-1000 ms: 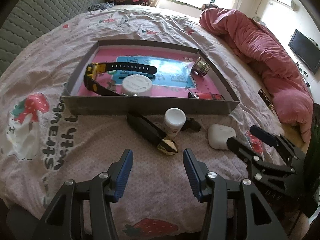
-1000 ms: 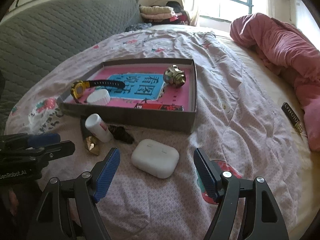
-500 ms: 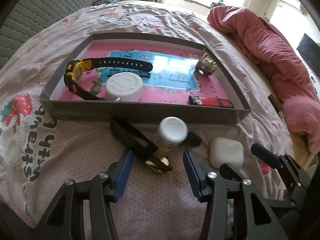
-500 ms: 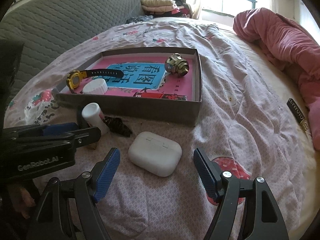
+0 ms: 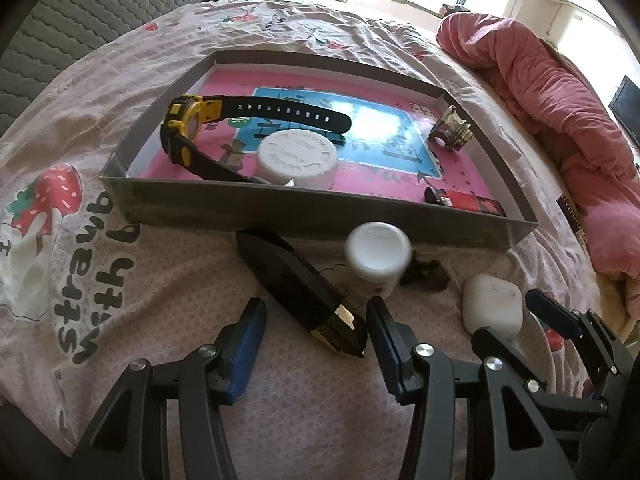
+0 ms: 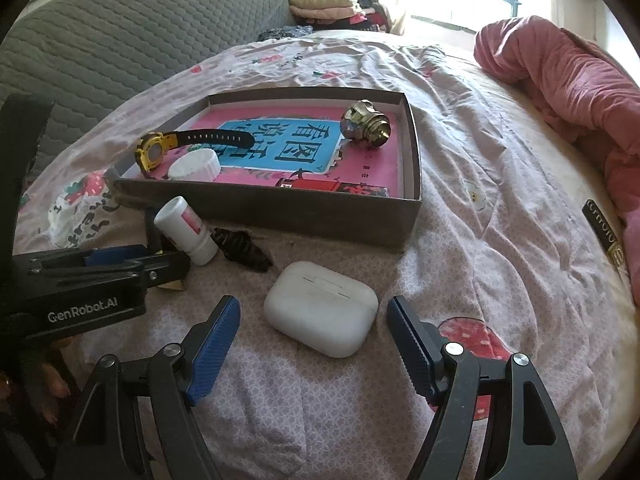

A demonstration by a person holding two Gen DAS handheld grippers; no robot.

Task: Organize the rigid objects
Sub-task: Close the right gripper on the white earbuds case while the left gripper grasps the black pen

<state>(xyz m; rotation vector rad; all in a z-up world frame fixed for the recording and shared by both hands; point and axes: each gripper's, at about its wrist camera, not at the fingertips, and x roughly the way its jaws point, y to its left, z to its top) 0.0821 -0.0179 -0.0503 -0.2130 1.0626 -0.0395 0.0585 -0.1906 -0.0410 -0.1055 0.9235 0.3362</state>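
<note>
A grey box (image 5: 280,210) (image 6: 304,216) with a pink floor lies on the bed. It holds a yellow-and-black watch (image 5: 192,124) (image 6: 160,148), a white lid (image 5: 298,158) (image 6: 195,165), a brass metal piece (image 5: 450,130) (image 6: 366,124) and a red lighter (image 5: 464,202) (image 6: 340,188). In front of the box lie a black-and-gold case (image 5: 304,296), a white bottle (image 5: 378,258) (image 6: 186,230), a small dark clip (image 5: 424,274) (image 6: 242,250) and a white earbud case (image 5: 492,304) (image 6: 320,308). My left gripper (image 5: 316,330) is open, its fingers either side of the black case's gold end. My right gripper (image 6: 314,336) is open around the earbud case.
A pink duvet (image 5: 552,92) (image 6: 568,68) is bunched at the right. A grey quilted headboard (image 6: 120,40) stands to the left, and folded clothes (image 6: 332,4) are stacked by the window. A dark labelled strip (image 6: 604,232) lies near the right bed edge. The person's hand (image 6: 52,384) holds the left gripper.
Both grippers have moved forward toward the box. The left now brackets the black case's gold tip; the right has closed in on the earbud case. Both stayed open.
</note>
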